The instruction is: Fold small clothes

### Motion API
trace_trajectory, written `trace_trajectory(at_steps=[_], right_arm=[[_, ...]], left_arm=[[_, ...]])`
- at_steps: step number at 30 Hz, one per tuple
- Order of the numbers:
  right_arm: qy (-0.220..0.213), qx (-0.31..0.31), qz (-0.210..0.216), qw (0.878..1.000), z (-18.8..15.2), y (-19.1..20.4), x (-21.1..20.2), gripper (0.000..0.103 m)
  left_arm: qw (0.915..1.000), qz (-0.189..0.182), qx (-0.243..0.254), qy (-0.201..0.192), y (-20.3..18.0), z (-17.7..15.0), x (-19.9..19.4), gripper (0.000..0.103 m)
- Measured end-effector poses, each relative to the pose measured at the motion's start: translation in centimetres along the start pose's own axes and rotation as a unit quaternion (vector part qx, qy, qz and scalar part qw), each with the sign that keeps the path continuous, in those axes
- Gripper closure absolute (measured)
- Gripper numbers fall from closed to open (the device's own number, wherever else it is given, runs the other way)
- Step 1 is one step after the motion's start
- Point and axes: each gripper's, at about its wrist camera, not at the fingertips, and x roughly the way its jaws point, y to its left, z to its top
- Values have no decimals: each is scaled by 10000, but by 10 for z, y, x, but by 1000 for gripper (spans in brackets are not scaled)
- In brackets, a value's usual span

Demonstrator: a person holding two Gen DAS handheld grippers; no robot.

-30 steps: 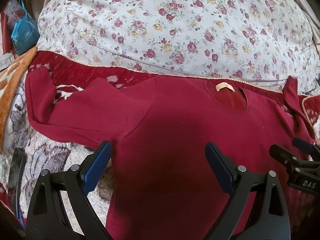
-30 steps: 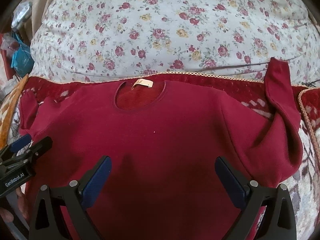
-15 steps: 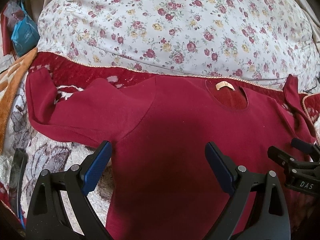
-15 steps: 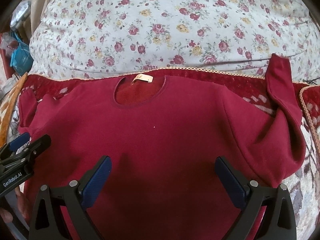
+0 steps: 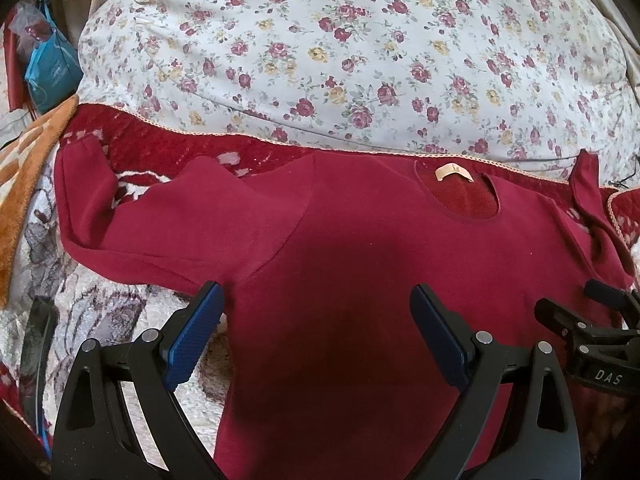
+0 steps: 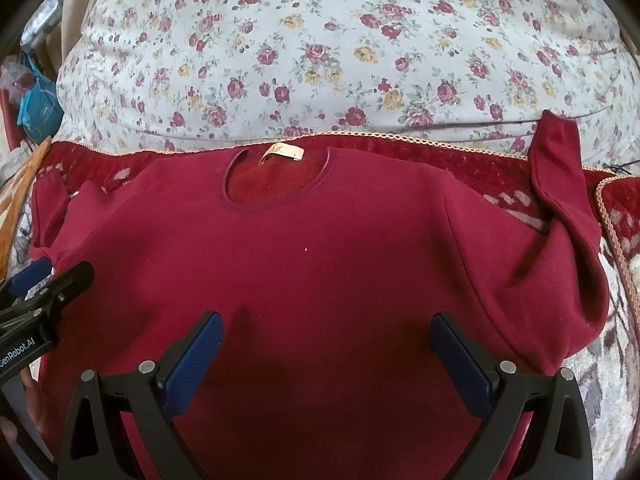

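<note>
A dark red long-sleeved sweater lies spread flat, front up, on a patterned blanket, neckline and cream label at the far side. It also shows in the right wrist view. Its left sleeve bends back toward the far left; its right sleeve folds up at the far right. My left gripper is open and empty above the sweater's left body. My right gripper is open and empty above the right body. Each gripper shows at the edge of the other's view.
A floral quilt is heaped behind the sweater. The red patterned blanket with cream trim lies beneath. An orange cloth and a blue bag sit at the far left.
Both grippers have drifted slightly forward over the sweater, still open. The sweater has not moved.
</note>
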Motion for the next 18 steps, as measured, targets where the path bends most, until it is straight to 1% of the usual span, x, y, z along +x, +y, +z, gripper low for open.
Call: trace_trajectory(at_steps=[4,8,10,15,18], right_arm=[[114,159,57,9998,-3,1,-5,0],[326,640,405,9966,-8,4,-22,0],[365,751,538,9951,-9,10,-32,0],[141,965,622,9933,-1,28,-58,0],[74,834,553,9950,5,39,-63,0]], left_arm=[[10000,63,-20,-66,4,1,-5,9],[9997,153,-53,-195,9,1,-14,9],[9996,171,-69,-223,13,0,-18,9],[9993,182,-177,-290,23,-2,-27,9],[9992,173,-225,-290,27,-3,-29,9]])
